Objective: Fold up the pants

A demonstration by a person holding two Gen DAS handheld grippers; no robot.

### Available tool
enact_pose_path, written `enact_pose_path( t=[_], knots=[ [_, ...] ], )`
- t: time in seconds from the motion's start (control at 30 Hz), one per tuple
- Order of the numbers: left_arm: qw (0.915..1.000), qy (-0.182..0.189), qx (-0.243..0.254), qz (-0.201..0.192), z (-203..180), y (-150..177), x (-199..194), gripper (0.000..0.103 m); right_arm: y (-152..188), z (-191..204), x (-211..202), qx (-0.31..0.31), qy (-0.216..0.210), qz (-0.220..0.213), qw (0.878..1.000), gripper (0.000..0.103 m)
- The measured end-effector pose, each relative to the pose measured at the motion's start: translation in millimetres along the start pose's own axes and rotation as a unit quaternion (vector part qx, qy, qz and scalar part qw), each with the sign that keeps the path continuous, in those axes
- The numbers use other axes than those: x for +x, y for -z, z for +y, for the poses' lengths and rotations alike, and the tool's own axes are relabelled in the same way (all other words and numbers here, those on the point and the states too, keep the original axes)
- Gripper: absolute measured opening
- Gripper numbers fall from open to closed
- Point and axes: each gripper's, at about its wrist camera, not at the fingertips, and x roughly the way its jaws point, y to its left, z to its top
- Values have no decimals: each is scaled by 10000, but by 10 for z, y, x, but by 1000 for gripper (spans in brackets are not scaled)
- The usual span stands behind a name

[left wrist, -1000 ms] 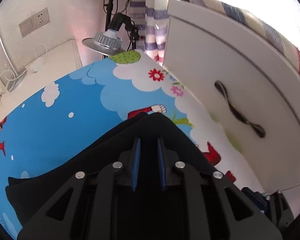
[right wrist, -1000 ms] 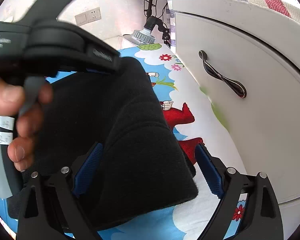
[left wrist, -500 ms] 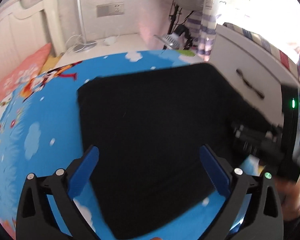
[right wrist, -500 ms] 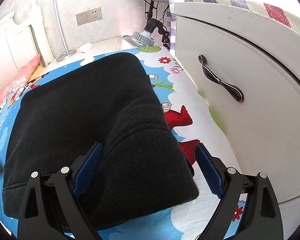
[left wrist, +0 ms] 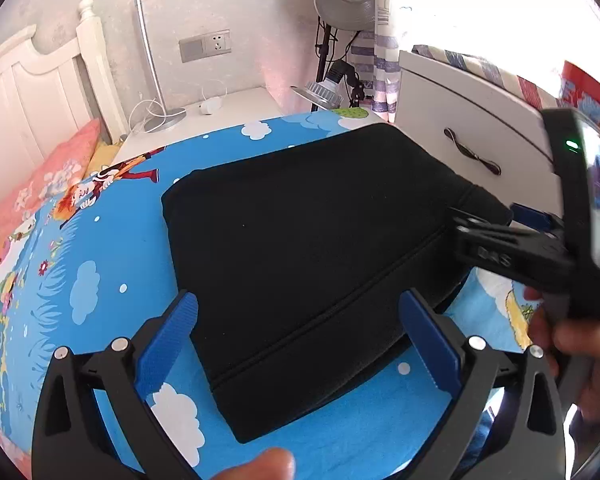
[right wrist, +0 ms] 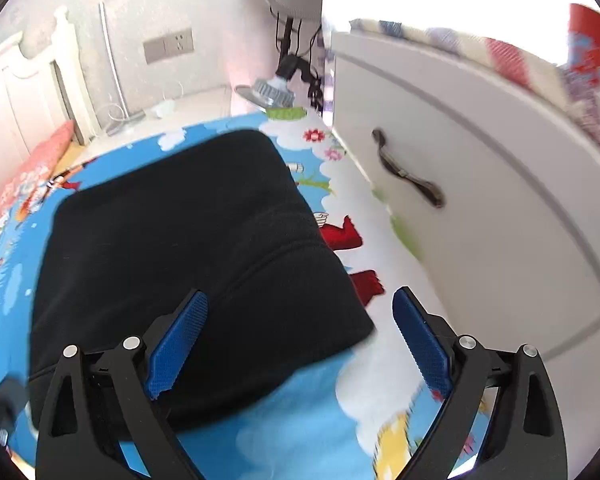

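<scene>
pants (left wrist: 312,248) lie as a black folded slab on the cartoon-print sheet (left wrist: 100,264) of the bed, with the white drawer cabinet (left wrist: 460,120) just beyond their right edge. left tool (left wrist: 298,340) hovers over the near edge, its blue pads spread wide and nothing pinched between them; the cloth sits straight ahead and below it. right tool (right wrist: 300,340) is likewise spread wide and empty, poised over the near right corner of the pants (right wrist: 188,264), with one pad over cloth and the other over bare sheet. a seam runs from the near left edge toward the far right corner, and the slab's long axis looks to run left to right. both tools are about equally near that front edge, so any further fold would likely start there, lifting toward the far side.
</scene>
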Motion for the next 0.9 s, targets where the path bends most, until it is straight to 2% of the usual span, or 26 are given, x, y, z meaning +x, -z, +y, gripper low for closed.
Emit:
enact_pose_path(
  t=[0.1, 0.37, 0.9],
  knots=[
    [9995, 14, -288, 163, 99, -47, -74, 101, 29, -15, -250, -45, 21, -97, 9999, 91],
    [9967, -13, -807, 101, 219, -96, -391, 101, 27, -23, -703, -153, 30, -379, 9992, 91],
    [9965, -121, -823, 38, 209, -102, -438, 101, 17, 49, -696, -255, -127, -307, 9991, 91]
  ],
)
